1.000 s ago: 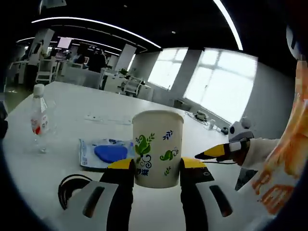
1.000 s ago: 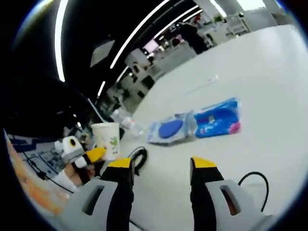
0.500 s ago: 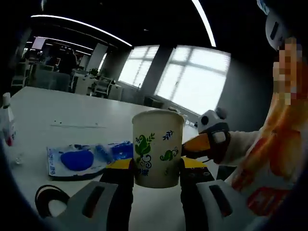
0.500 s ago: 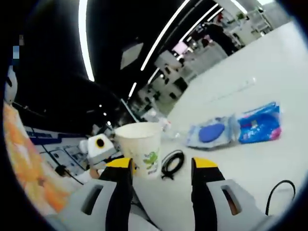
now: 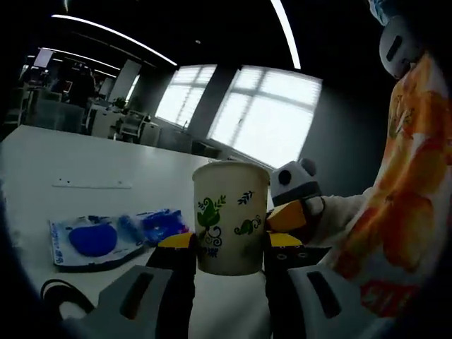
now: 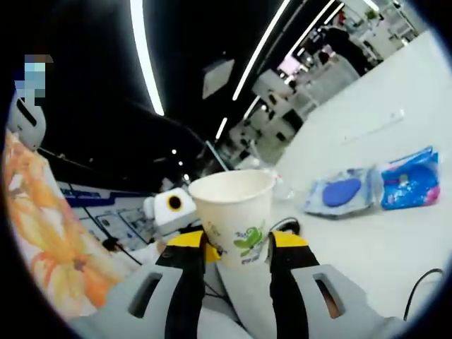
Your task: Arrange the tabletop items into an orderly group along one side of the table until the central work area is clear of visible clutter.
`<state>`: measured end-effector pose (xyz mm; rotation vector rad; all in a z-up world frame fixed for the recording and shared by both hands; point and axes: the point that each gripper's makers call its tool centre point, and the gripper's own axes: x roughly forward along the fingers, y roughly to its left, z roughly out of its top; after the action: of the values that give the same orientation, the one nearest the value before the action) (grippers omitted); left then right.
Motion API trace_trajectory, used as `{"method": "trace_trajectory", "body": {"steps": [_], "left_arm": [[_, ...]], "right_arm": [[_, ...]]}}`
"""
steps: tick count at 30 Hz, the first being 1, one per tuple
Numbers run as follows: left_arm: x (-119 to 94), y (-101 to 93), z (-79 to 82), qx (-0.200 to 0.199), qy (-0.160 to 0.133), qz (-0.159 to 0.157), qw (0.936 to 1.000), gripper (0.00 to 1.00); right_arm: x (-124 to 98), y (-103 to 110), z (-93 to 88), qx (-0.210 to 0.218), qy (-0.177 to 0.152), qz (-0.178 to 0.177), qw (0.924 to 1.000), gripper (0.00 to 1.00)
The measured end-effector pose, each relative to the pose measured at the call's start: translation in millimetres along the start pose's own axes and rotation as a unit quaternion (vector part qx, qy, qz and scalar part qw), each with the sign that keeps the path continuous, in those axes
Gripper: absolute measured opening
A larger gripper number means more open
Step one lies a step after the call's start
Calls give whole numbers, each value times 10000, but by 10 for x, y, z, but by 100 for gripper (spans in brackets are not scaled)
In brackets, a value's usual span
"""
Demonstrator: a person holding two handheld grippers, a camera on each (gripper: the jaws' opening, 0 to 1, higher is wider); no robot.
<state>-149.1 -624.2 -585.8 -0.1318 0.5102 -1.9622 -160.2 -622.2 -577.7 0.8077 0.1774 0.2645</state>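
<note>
The left gripper [image 5: 220, 242] stands clamped on the paper cup [image 5: 231, 216], lifted above the white table [image 5: 85, 173]; the right gripper [image 6: 237, 244] brackets that cup [image 6: 236, 214], grip unclear; a hand-over seems in hand; next, placing it beside the blue packets [image 5: 113, 234].

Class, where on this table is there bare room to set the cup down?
Bare tabletop stretches beyond the blue packets, toward the far edge. Near the cup, packets and a black cable crowd the left gripper.
</note>
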Motion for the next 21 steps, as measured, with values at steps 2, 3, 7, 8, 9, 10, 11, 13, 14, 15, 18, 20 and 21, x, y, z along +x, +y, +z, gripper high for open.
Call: {"method": "trace_trajectory", "body": {"steps": [2, 3, 7, 8, 9, 10, 11, 13, 14, 15, 18, 20, 21], "left_arm": [[4, -3, 17, 23, -7, -1, 10000, 37], [13, -1, 32, 21, -30, 0, 10000, 37], [50, 10, 45, 23, -6, -7, 10000, 36], [56, 14, 37, 18, 25, -6, 10000, 36], [63, 12, 26, 43, 61, -7, 10000, 36], [64, 12, 23, 52, 73, -11, 10000, 36], [66, 19, 20, 48, 88, -18, 9999, 36], [69, 16, 24, 50, 86, -24, 9999, 36], [72, 13, 30, 63, 82, -20, 9999, 36], [76, 11, 32, 70, 87, -11, 9999, 36], [92, 19, 2, 78, 152, 32, 9998, 37], [98, 29, -45, 111, 245, 59, 9996, 37], [98, 26, -54, 131, 272, 67, 9995, 37]], "right_arm": [[-3, 2, 19, 14, -19, -1, 10000, 33], [-8, 1, 45, 8, -74, -15, 10000, 33], [-12, -15, 68, -106, -69, -100, 9999, 33], [-9, -22, 66, -168, -48, -133, 9998, 33], [-9, -28, 65, -261, -24, -170, 9995, 33], [-8, -23, 63, -317, -15, -187, 9993, 33], [-9, -20, 65, -383, -7, -205, 9991, 33], [-11, -13, 73, -423, -15, -208, 9989, 32], [-12, -19, 78, -448, -19, -207, 9988, 32], [-12, -24, 82, -462, -17, -217, 9987, 32], [-1, -37, 79, -602, 35, -290, 9978, 32], [5, -45, 65, -655, 82, -321, 9973, 32], [5, -49, 60, -662, 90, -320, 9973, 32]]}}
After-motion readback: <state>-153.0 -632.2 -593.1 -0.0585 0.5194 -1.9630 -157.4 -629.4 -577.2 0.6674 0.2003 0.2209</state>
